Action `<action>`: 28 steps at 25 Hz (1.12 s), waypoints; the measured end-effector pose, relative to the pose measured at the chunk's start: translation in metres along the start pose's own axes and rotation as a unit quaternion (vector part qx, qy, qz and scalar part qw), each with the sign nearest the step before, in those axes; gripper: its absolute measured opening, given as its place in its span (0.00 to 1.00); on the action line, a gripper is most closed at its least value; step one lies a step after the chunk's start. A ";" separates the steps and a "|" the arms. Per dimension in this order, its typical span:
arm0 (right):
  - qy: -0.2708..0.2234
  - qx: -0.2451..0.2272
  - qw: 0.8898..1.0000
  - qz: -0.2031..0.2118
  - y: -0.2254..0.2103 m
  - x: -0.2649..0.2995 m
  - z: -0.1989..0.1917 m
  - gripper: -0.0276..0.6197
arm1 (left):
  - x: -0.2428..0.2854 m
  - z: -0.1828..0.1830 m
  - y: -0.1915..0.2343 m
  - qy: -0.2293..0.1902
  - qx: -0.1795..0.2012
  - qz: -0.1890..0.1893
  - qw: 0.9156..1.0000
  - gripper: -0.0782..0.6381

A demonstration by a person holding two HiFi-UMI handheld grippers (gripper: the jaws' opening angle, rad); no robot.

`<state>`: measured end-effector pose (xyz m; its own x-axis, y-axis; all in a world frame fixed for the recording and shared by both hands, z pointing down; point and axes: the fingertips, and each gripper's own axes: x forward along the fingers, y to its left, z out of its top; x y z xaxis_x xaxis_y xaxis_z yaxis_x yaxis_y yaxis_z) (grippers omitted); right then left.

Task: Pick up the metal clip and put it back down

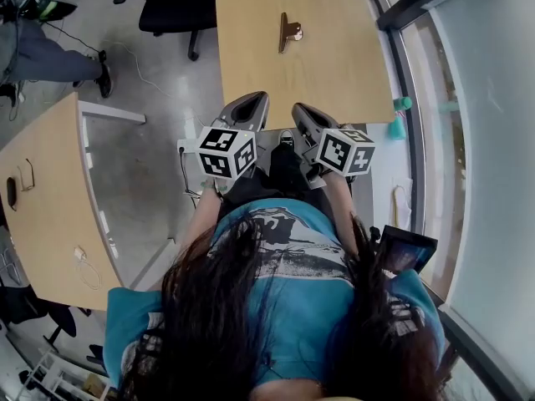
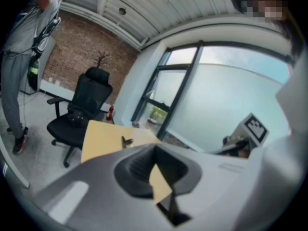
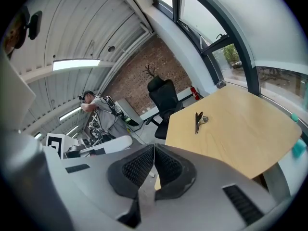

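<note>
Left gripper (image 1: 255, 100): held low before the torso, tilted slightly down at the near edge of the surface (image 1: 343, 73); jaws clenched on nothing.
Right gripper (image 1: 299, 109): held just beside it, likewise tilted; jaws clenched, empty.
Metal clip (image 1: 288, 32): laid on the surface, well apart from both.

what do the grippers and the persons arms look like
The left tongs and right tongs are smooth grey shells tapering to a tip, lined with black ribbed pads. Each carries a white cube with black square markers. The person wears a teal short-sleeved shirt.
</note>
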<state>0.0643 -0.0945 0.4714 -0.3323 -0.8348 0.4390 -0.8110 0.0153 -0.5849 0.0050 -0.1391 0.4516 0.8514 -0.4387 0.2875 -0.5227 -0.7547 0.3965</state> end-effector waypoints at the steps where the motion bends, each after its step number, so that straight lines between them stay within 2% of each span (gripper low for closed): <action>1: 0.002 -0.002 1.000 0.002 -0.005 0.004 0.006 0.07 | 0.006 0.002 0.002 -0.001 0.001 0.004 1.000 0.11; 6: 0.021 -0.012 1.000 0.014 -0.031 0.028 0.034 0.07 | 0.042 0.017 0.009 -0.007 -0.002 0.019 1.000 0.11; 12: 0.044 -0.017 0.999 0.012 -0.084 0.062 0.070 0.07 | 0.091 0.024 0.012 -0.001 -0.001 0.035 0.999 0.11; 18: 0.070 0.001 0.997 0.020 -0.130 0.099 0.097 0.07 | 0.126 0.032 0.030 0.001 -0.021 0.071 0.997 0.11; 23: 0.085 -0.011 0.996 0.026 -0.167 0.143 0.121 0.07 | 0.150 0.041 0.051 -0.010 -0.034 0.106 0.994 0.11; 28: 0.126 0.008 0.990 0.055 -0.197 0.190 0.126 0.07 | 0.170 0.037 0.063 -0.008 -0.052 0.130 0.990 0.11</action>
<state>0.2215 -0.3259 0.5839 -0.5298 -0.6645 0.5270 -0.7560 0.0885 -0.6485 0.1187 -0.2796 0.4933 0.6870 -0.6202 0.3787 -0.7258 -0.5608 0.3984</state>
